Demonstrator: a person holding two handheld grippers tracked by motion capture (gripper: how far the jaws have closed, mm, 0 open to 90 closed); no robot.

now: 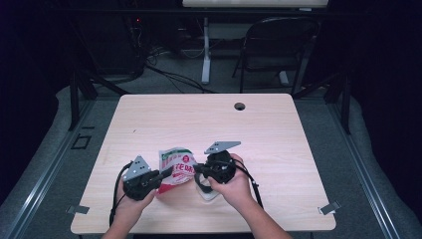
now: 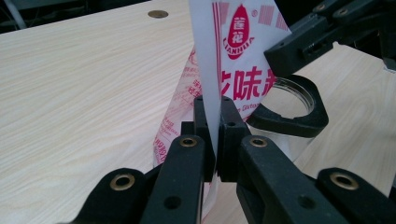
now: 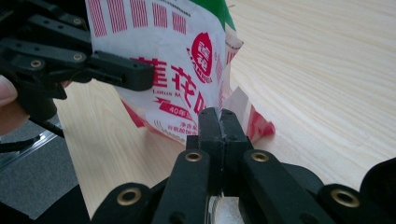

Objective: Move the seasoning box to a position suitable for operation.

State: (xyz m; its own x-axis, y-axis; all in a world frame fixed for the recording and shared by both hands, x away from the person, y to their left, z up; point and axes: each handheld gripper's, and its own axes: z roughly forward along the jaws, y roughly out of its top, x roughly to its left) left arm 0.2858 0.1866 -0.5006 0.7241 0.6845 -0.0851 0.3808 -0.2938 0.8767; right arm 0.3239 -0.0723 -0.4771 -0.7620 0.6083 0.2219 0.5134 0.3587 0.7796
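Note:
A white food packet (image 1: 176, 167) with red print and a green top corner is held upright above the table's near part, between both grippers. My left gripper (image 1: 166, 174) is shut on the packet's left edge; the left gripper view shows the white film (image 2: 243, 56) pinched between its jaws (image 2: 214, 116). From the opposite side, my right gripper (image 1: 196, 169) is shut on the other edge, and in the right gripper view the packet (image 3: 177, 60) sits clamped at its tips (image 3: 219, 123). A clear glass jar (image 2: 299, 93) with a black curved collar stands just below, under the right hand (image 1: 206, 191).
The light wooden table (image 1: 199, 124) has a round cable hole (image 1: 240, 106) near its far edge. A black folding chair (image 1: 278, 45) and a desk leg stand on the floor beyond. Metal clips sit at the near corners.

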